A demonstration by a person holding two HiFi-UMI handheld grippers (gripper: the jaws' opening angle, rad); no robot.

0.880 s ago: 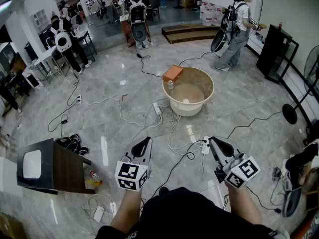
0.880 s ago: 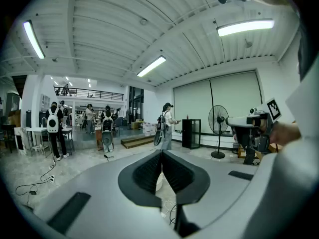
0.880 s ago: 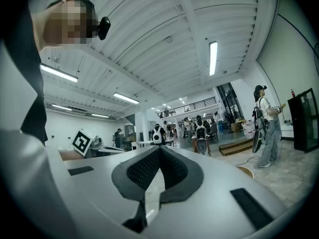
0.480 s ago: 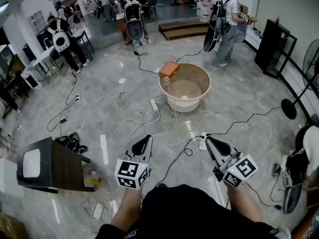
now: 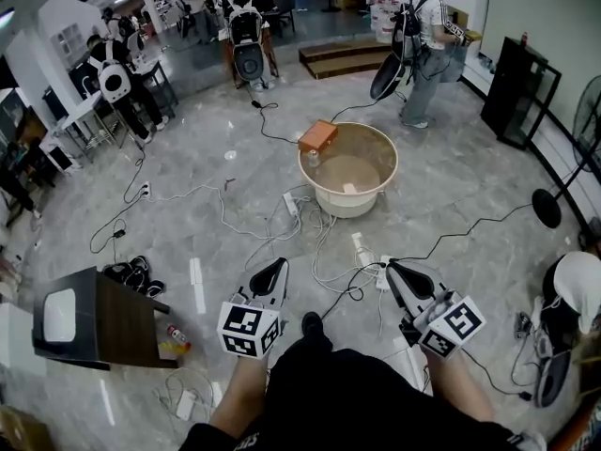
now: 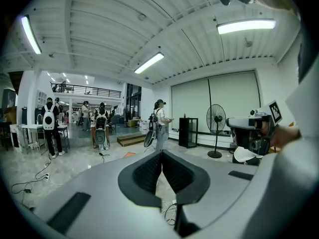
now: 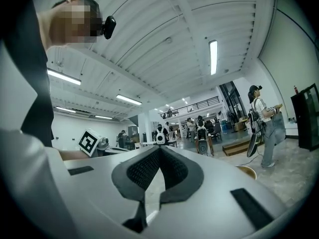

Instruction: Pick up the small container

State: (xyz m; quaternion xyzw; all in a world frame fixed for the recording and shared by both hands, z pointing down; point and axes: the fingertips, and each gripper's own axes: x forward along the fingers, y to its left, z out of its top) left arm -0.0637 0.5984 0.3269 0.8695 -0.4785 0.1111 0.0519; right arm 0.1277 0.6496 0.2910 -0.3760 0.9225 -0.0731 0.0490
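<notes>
A wide beige tub (image 5: 348,169) stands on the marble floor well ahead of me, its rim also showing in the right gripper view (image 7: 247,171). An orange box (image 5: 318,136) rests on its far-left rim, and a small clear container (image 5: 314,159) stands just inside that rim. A small pale item (image 5: 348,188) lies on the tub's bottom. My left gripper (image 5: 278,263) (image 6: 161,153) and right gripper (image 5: 392,265) (image 7: 159,149) are held low in front of me, far short of the tub. Both are shut with nothing between the jaws.
White cables and power strips (image 5: 363,249) trail across the floor between me and the tub. A dark side table (image 5: 113,316) stands at the left with a bottle (image 5: 175,332) beside it. A floor fan (image 5: 547,205) and a black cabinet (image 5: 522,87) are at the right; several people stand at the back.
The tub sits slightly further left in the head view. The person at the back right has stepped left. A shoe now shows between my two grippers, which keep their places.
</notes>
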